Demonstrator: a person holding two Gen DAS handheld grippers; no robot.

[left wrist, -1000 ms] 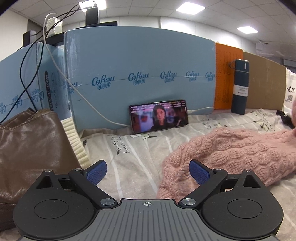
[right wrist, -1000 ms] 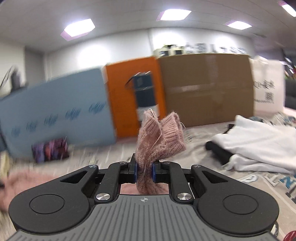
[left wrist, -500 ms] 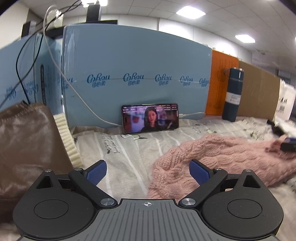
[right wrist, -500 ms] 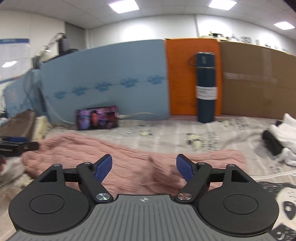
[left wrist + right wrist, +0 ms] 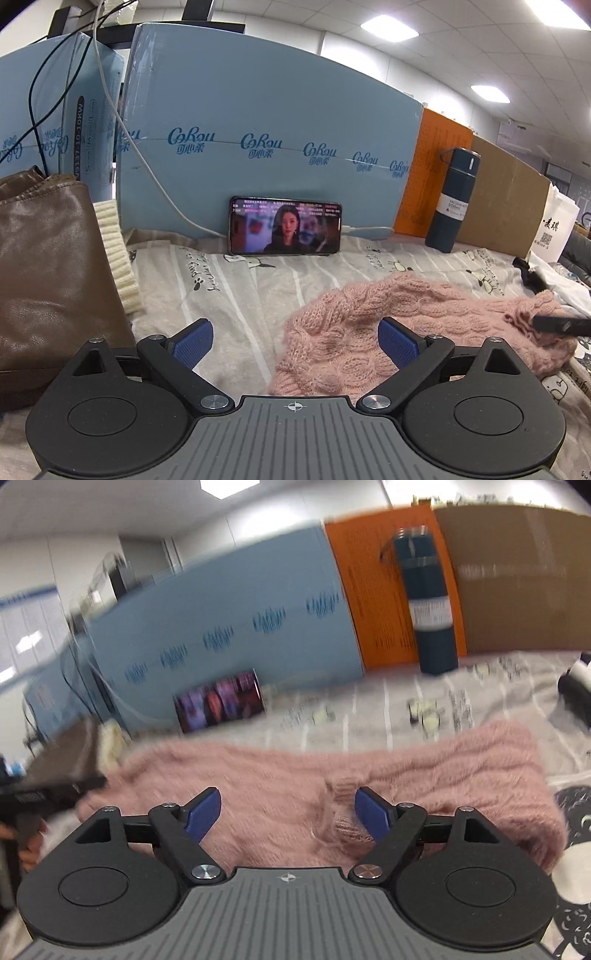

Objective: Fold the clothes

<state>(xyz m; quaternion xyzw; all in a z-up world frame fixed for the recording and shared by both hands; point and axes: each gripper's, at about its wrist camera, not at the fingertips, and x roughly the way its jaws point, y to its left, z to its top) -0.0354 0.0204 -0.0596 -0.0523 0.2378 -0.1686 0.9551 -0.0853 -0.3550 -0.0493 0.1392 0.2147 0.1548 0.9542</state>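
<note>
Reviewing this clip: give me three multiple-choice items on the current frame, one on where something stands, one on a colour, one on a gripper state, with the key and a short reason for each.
1. Where does the phone stand?
A. Propped against the blue board
B. Flat on the sweater
C. On the brown jacket

2. What colour is the knitted sweater?
A. White
B. Pink
C. Green

3. What state is the right gripper in?
A. Shut on the sweater
B. Shut on nothing
C. Open, holding nothing

Key:
1. A, it leans upright against the blue board.
2. B, the knit is pink in both views.
3. C, its blue pads stand wide apart over the sweater, gripping nothing.
</note>
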